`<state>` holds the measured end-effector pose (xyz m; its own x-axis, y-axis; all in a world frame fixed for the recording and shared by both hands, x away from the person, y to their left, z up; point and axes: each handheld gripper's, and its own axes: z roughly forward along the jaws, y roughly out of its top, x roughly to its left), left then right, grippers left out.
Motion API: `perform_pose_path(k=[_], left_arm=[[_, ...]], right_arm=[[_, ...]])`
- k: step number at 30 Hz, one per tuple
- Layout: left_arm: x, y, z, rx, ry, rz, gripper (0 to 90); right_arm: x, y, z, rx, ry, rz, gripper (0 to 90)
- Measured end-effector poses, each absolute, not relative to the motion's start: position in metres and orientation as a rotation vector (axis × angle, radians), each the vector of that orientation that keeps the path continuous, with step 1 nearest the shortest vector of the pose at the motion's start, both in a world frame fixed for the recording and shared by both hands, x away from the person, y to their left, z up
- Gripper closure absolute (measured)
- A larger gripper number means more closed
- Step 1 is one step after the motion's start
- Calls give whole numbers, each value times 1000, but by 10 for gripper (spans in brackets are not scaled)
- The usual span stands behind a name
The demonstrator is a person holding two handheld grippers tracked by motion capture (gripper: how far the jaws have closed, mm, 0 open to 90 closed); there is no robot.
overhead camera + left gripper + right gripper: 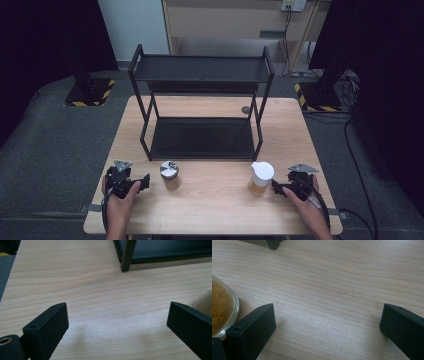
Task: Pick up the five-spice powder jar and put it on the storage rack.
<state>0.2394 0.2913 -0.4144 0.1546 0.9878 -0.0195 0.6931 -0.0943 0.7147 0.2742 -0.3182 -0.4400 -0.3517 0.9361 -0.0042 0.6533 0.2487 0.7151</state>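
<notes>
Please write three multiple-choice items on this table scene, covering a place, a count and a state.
1. Where does the white-lidded jar stand?
A. on the rack's top shelf
B. on the table beside the right claw
C. on the floor

2. How many shelves has the black rack?
A. two
B. four
C. five

3. How is the left claw?
A. shut on the metal-lidded jar
B. open, holding nothing
C. shut on the rack

Answers: 1 B, it stands on the wood by that claw; 2 A, an upper and a lower shelf; 3 B, bare wood between its jaws.

jar cut off at left edge
</notes>
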Motion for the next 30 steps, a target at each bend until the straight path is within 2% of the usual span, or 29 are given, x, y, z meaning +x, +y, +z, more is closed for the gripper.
perform_pose_path(k=[30], left_arm=[[226, 268, -404, 1989, 1458, 578, 22]], right_arm=[[274, -319, -440, 1444, 2099, 879, 14]])
